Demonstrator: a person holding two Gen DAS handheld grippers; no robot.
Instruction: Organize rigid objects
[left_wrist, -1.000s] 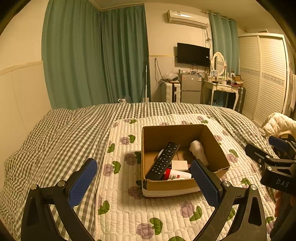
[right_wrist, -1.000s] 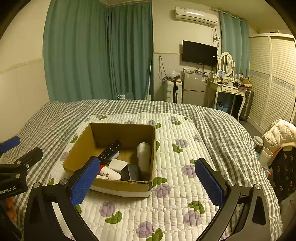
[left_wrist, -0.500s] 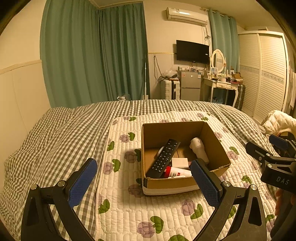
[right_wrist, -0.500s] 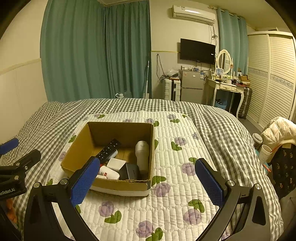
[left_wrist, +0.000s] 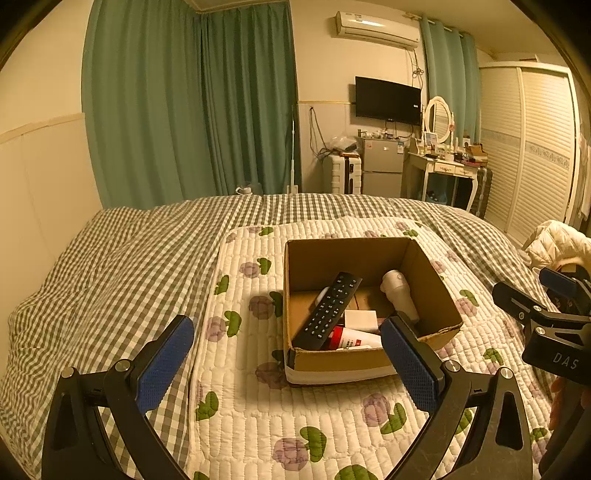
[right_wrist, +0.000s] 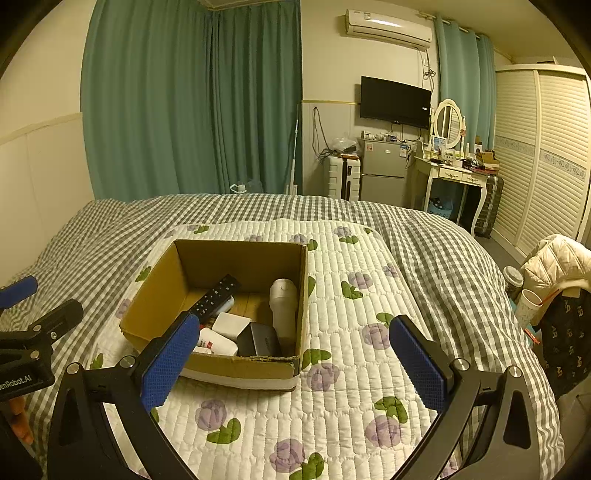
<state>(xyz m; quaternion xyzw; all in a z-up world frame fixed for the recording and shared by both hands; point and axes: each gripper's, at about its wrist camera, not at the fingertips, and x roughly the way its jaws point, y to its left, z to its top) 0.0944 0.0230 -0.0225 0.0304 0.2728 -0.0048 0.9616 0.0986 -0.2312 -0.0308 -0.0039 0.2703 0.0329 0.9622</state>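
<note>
An open cardboard box sits on a flowered quilted mat on the bed. Inside lie a black remote, a white cylindrical bottle, a small white box, a red-and-white tube and a black box. My left gripper is open and empty, held in front of the box. My right gripper is open and empty, in front of the box's right corner.
A grey checked bedspread covers the bed. A white jacket and cups are off the right side. A fridge, dresser, TV and wardrobe stand at the far wall.
Both grippers have drawn back and risen slightly from the box. Both stay open. The box contents have not moved.
</note>
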